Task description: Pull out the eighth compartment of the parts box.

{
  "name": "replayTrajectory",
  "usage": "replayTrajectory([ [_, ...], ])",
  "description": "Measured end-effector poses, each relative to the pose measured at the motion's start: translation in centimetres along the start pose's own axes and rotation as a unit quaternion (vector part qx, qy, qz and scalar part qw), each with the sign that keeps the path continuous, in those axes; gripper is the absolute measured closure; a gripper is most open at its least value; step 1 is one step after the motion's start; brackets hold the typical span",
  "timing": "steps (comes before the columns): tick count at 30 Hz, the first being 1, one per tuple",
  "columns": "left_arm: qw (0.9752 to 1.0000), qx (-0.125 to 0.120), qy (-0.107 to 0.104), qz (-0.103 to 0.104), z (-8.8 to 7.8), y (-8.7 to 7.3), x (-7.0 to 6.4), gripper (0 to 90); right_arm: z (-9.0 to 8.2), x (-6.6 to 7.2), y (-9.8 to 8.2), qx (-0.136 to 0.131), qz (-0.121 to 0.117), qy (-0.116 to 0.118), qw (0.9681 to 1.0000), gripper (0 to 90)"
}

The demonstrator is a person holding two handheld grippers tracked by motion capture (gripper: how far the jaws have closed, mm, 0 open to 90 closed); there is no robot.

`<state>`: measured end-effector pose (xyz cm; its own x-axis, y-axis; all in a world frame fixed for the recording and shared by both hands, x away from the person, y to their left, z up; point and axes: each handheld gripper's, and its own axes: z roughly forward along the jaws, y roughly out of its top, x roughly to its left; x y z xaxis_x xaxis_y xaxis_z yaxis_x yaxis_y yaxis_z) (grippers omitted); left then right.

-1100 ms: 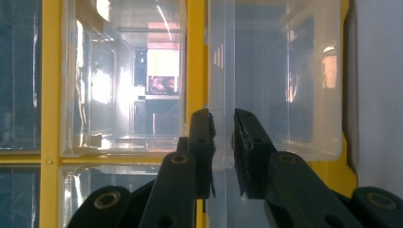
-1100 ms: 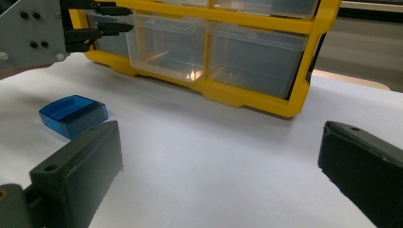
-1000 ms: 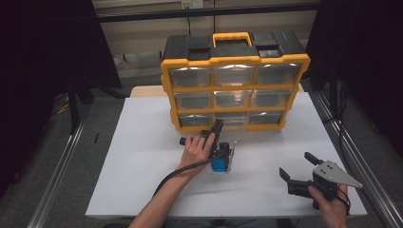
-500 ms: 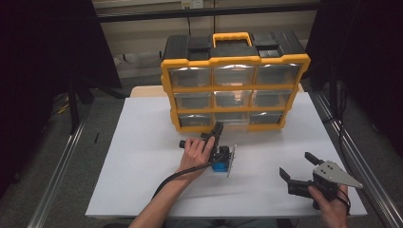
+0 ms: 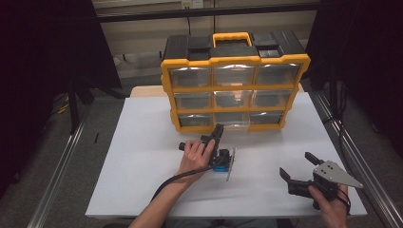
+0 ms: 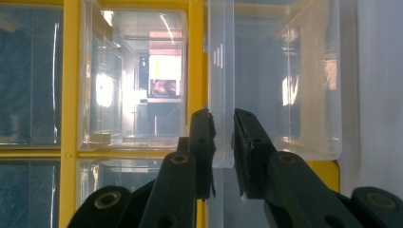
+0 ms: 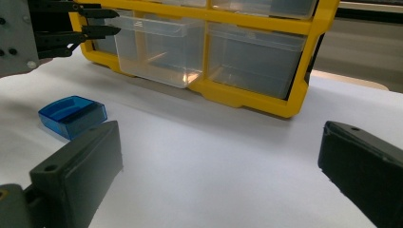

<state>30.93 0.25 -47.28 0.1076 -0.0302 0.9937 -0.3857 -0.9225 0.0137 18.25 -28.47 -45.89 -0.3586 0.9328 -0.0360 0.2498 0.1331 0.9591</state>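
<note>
Left gripper view: left tongs point(image 6: 222, 137) clamp the clear drawer's point(image 6: 275, 95) front lip, drawer partly drawn out, unchanged; right tongs point(image 7: 218, 156) wide.

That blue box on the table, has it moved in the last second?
No. The blue box lies at the same spot on the white table, in front of the yellow organizer, as before.

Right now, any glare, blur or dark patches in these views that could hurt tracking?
High view: room edges nearly black, white table evenly lit, soft focus. Left gripper view: bright reflections on the clear drawer gripped by the left gripper; its jaws show some blur. Right gripper view: right gripper jaws large and soft at the bottom edge, small glint on the drawer, blue box fairly sharp.
</note>
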Motion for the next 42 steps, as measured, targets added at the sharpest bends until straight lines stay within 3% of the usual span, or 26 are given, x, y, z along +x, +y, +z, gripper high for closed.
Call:
replayTrajectory([
  [4, 1.0, 0.0, -0.002, 0.005, -0.1, 0.1, 0.1, 79.3, 0.0, 0.0, 0.0, 0.001, -0.001, 0.002, 1.0, 0.7],
  [6, 0.9999, -0.003, -0.004, -0.013, -0.2, 0.0, -0.2, 79.3, 0.0, 0.0, 0.0, 0.0, -0.001, 0.002, 1.0, 0.7],
  [10, 1.0, -0.004, 0.002, 0.006, -0.4, 0.1, 0.1, 79.3, 0.0, 0.0, 0.0, 0.0, 0.0, 0.0, 1.0, 0.7],
  [14, 1.0, -0.005, 0.002, 0.0, -0.5, 0.1, 0.0, 79.3, 0.0, 0.0, 0.0, 0.001, 0.0, 0.004, 1.0, 0.7],
  [15, 0.9999, -0.007, 0.0, -0.01, -0.5, 0.1, -0.1, 79.3, 0.0, 0.0, 0.0, 0.0, -0.001, 0.004, 1.0, 0.7],
  [16, 1.0, -0.008, 0.003, -0.002, -0.6, 0.1, 0.0, 79.3, 0.1, 0.0, 0.0, 0.0, -0.001, 0.004, 1.0, 0.7],
  [22, 0.9999, -0.008, -0.007, -0.01, -0.9, 0.1, -0.1, 79.3, 0.0, 0.0, 0.0, 0.001, 0.0, 0.003, 1.0, 0.7],
  [24, 1.0, -0.004, -0.005, 0.002, -1.1, 0.2, 0.0, 79.3, 0.1, 0.0, 0.0, 0.001, 0.0, 0.004, 1.0, 0.7],
  [25, 0.9999, -0.005, -0.009, -0.012, -1.1, 0.3, -0.2, 79.3, 0.1, 0.0, 0.0, 0.001, -0.002, 0.005, 1.0, 0.7],
  [26, 0.9999, -0.008, -0.006, -0.002, -1.2, 0.3, -0.1, 79.3, 0.1, 0.1, 0.0, 0.002, -0.001, 0.006, 1.0, 0.7],
  [27, 0.9999, -0.009, -0.007, -0.012, -1.2, 0.3, -0.2, 79.3, 0.1, 0.1, 0.0, 0.002, -0.002, 0.007, 1.0, 0.7],
  [31, 0.9999, -0.005, -0.005, 0.009, -1.4, 0.4, -0.1, 79.3, 0.1, 0.0, 0.0, 0.001, -0.001, 0.004, 1.0, 0.7],
  [32, 0.9999, -0.008, -0.009, -0.005, -1.4, 0.4, -0.3, 79.3, 0.0, 0.0, 0.0, 0.001, -0.001, 0.004, 1.0, 0.7],
  [34, 0.9999, -0.009, -0.008, -0.004, -1.4, 0.4, -0.3, 79.3, 0.0, 0.0, 0.0, 0.001, -0.001, 0.005, 1.0, 0.7],
  [35, 0.9999, -0.009, -0.004, 0.006, -1.5, 0.4, -0.2, 79.3, 0.0, 0.1, 0.0, 0.001, -0.001, 0.005, 1.0, 0.7],
  [39, 0.9999, -0.013, -0.008, -0.005, -1.6, 0.3, -0.3, 79.3, 0.0, 0.1, 0.0, 0.001, -0.002, 0.006, 1.0, 0.7],
  [42, 0.9998, -0.017, -0.002, 0.007, -1.9, 0.3, -0.1, 79.3, 0.0, 0.0, 0.0, 0.001, -0.001, 0.004, 1.0, 0.7],
])
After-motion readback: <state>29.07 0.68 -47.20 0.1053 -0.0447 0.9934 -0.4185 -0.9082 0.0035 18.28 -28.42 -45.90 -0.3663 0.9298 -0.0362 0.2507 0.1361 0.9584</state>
